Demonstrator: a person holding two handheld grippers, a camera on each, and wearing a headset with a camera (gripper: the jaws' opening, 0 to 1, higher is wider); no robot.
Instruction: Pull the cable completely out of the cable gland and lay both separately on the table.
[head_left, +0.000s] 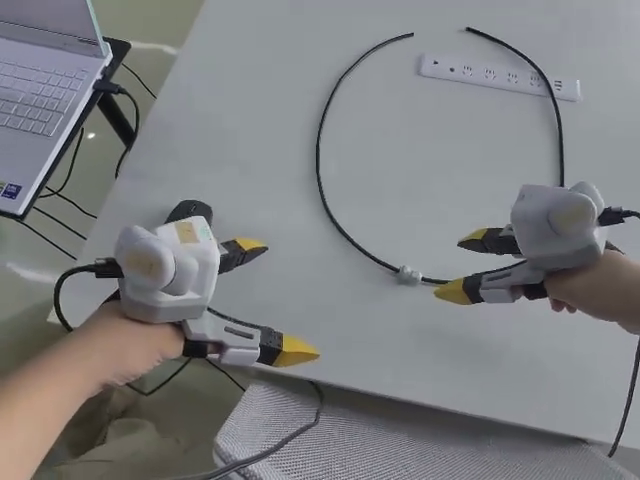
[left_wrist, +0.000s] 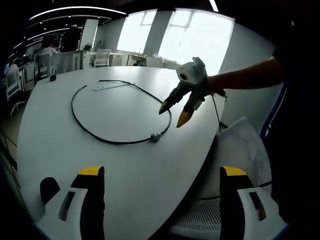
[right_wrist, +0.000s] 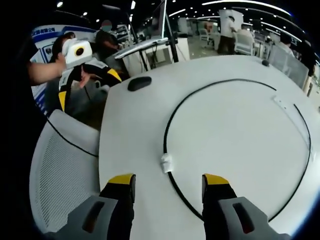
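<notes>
Right gripper (head_left: 461, 265), jaws wide and empty, is held just beside the small white cable gland (head_left: 407, 274) lying on the table (head_left: 250, 100), from which the thin, limp black cable (head_left: 320, 170) loops away; the light, likely slippery gland is judged best pinched, the cable gripped just beside it.

The big white table (head_left: 250, 120) fills most of the frame. A long black cable (head_left: 318, 170) lies on it in a loop, with a small white gland (head_left: 407, 275) on it (low, near the middle). A white power strip (head_left: 498, 77) lies at the upper right. A black mouse (head_left: 188, 212) sits at the left edge.
</notes>
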